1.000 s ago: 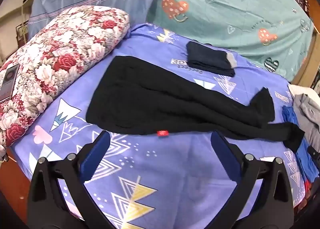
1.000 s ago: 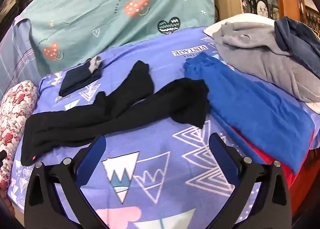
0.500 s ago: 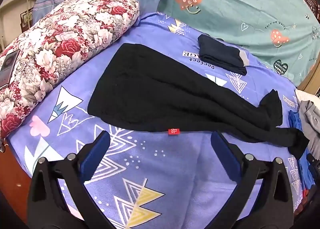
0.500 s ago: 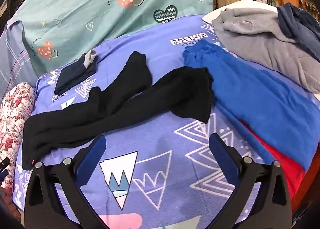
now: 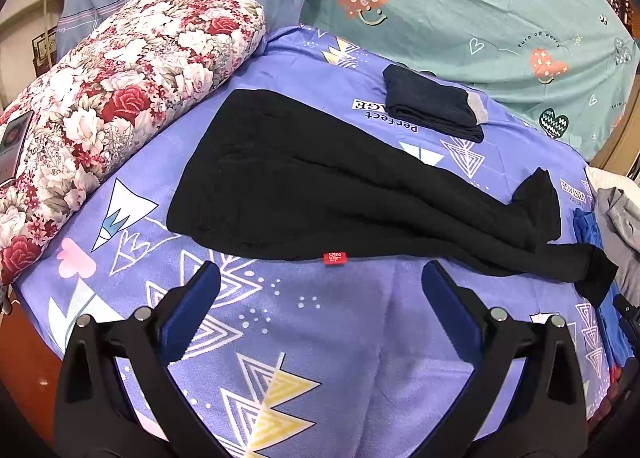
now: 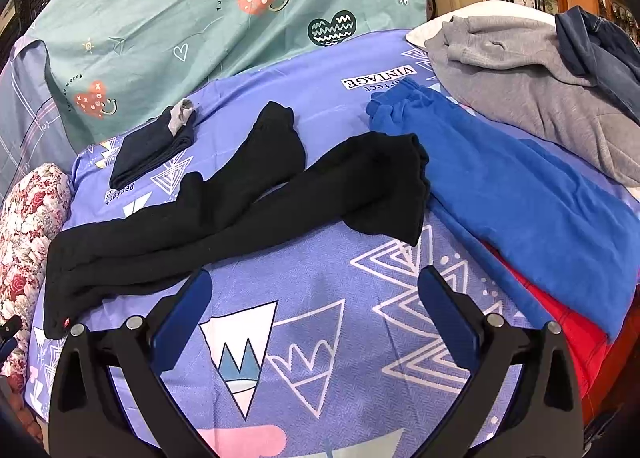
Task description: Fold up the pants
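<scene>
Black pants lie spread on the purple patterned bed sheet, waist to the left and legs running right, with a small red tag at the near edge. My left gripper hovers open just in front of that tag, holding nothing. In the right wrist view the same pants show their two leg ends, one cuff folded over beside blue cloth. My right gripper is open and empty, a little short of the near leg.
A floral pillow lies along the left side. A folded dark garment sits behind the pants. Blue pants, red cloth, a grey sweatshirt and a navy garment are piled at the right. Teal bedding rises behind.
Both grippers have moved closer to the black pants, which now look larger and nearer. Both stay open, and the pants have not shifted.
</scene>
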Tool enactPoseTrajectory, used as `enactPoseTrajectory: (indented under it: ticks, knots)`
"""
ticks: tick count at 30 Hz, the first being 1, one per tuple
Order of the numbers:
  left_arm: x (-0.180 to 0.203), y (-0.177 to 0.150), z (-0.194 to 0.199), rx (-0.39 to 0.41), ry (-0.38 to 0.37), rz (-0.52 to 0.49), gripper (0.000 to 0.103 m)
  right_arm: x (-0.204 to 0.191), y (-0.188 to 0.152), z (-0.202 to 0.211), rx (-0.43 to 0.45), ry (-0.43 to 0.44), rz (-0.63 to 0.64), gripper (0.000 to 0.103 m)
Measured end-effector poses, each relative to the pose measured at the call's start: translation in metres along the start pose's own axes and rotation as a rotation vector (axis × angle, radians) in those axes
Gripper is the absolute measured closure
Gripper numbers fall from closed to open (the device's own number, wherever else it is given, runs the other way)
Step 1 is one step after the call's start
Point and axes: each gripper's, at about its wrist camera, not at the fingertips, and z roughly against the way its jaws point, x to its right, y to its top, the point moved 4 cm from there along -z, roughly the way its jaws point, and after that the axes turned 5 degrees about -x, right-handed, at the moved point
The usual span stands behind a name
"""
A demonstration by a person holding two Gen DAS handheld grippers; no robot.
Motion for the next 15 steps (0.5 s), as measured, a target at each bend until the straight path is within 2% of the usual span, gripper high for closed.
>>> enactPoseTrajectory:
  ticks: [6,9,12,15]
  knots:
    - [0.009,-0.002,0.005,0.005,-0.009,-0.028,0.002,-0.01,-0.002,0.006,0.012,0.005,0.035,0.001]
    - [0.02,-0.004,0.005,0.015,0.026,-0.05,0.002,-0.023,0.0,0.011,0.023,0.005,0.047,0.001]
    - [0.04,-0.007,0.003,0.006,0.016,-0.091,0.002,-0.063,-0.005,0.019,0.032,0.086,0.113,0.001]
    - [0.056,-0.012,0.002,-0.009,-0.024,-0.126,0.002,-0.113,-0.015,0.025,0.055,0.118,0.247,0.001]
